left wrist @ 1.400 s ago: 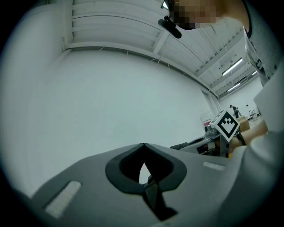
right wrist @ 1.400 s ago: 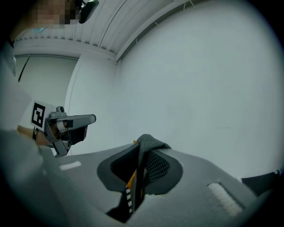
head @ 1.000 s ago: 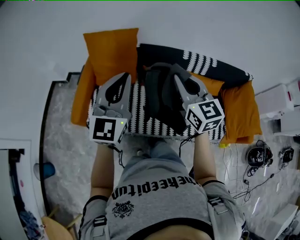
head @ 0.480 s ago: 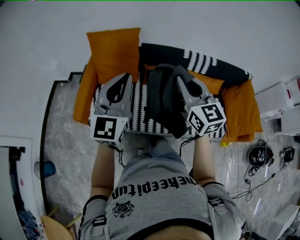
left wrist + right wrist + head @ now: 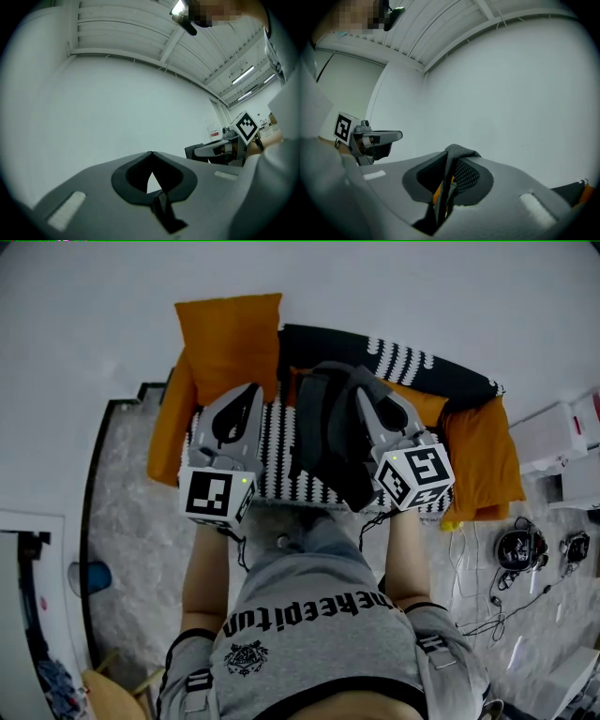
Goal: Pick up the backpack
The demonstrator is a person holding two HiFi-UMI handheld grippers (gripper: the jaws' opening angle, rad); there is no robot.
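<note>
- From the right gripper [image 5: 451, 158] view I saw only a folded grey strap [image 5: 459, 151] and a patch of mesh between its jaws; the rest of the backpack [image 5: 323, 442] was cut off below that camera.
- The right gripper's jaws were clamped on that strap, with a sliver of orange showing behind it that I couldn't identify.
- In the head view the dark backpack hung just to the left of the right gripper, against its inner side. Its right flank was hidden by the gripper body, and I couldn't tell whether its bottom touched the seat.
- The left gripper [image 5: 151, 153] had its jaws together with nothing between them, only a small chink of pale wall behind the tips.
- Beneath both grippers lay a black-and-white striped throw [image 5: 274, 451]; whatever it covered was hidden.
- An orange cushion [image 5: 230, 338] stood beyond the left gripper's tips, and another [image 5: 483, 465] sat to the right of the right gripper.
- Farther to the right of the right gripper, cables and headphones [image 5: 517, 549] lay on the floor, too small to read in detail.
</note>
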